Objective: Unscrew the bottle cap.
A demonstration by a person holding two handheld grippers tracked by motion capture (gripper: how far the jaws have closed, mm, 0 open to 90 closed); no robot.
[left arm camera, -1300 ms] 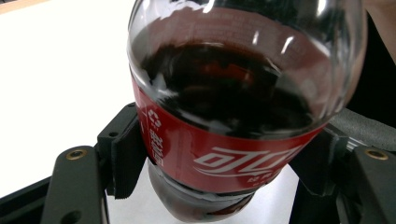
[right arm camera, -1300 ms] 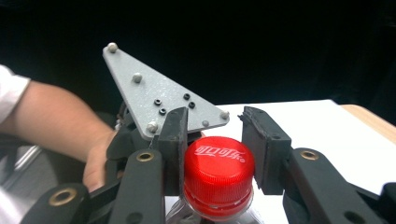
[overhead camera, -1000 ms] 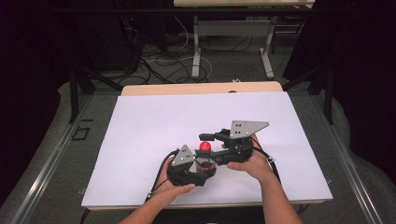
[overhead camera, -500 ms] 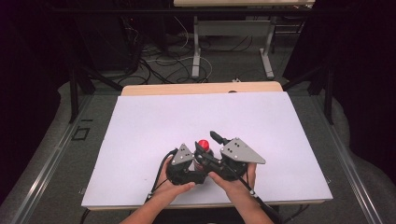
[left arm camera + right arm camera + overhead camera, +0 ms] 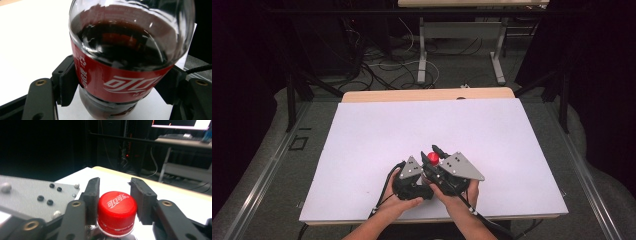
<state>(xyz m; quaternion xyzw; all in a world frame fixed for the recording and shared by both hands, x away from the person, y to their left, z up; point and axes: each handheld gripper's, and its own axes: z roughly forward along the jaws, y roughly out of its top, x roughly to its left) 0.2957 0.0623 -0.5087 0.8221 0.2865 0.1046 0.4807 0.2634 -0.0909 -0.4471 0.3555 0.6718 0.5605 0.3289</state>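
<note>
High view looked down on a white table (image 5: 362, 150), and both grippers sat close together near the front edge, right by the person's hands. The left gripper (image 5: 117, 87) held a cola bottle (image 5: 125, 50) standing on the table. Its two black jaws were pressed on the red label (image 5: 120, 80), one on each side, so the bottle was clamped tight low on its body. The bottle had dark drink inside and looked almost full. In the right gripper view, the right gripper (image 5: 113, 197) had come to the top of the bottle. Its jaws had just been closing, and the red cap (image 5: 117, 207) sat between them. One jaw touched the side of the cap. The other jaw looked very near it, but I could not tell for sure if it pressed yet. From above, the cap (image 5: 433, 158) showed as a small red dot between the two grey plates. I think the step in hand was getting a good grip on the cap so it could be opened. The left gripper's job was to keep the bottle from turning or tipping. Next, I think the right gripper needed to squeeze the cap firmly and twist it, while the left one stayed very steady. If the squeeze was too weak, the jaws might slip around the cap.
</note>
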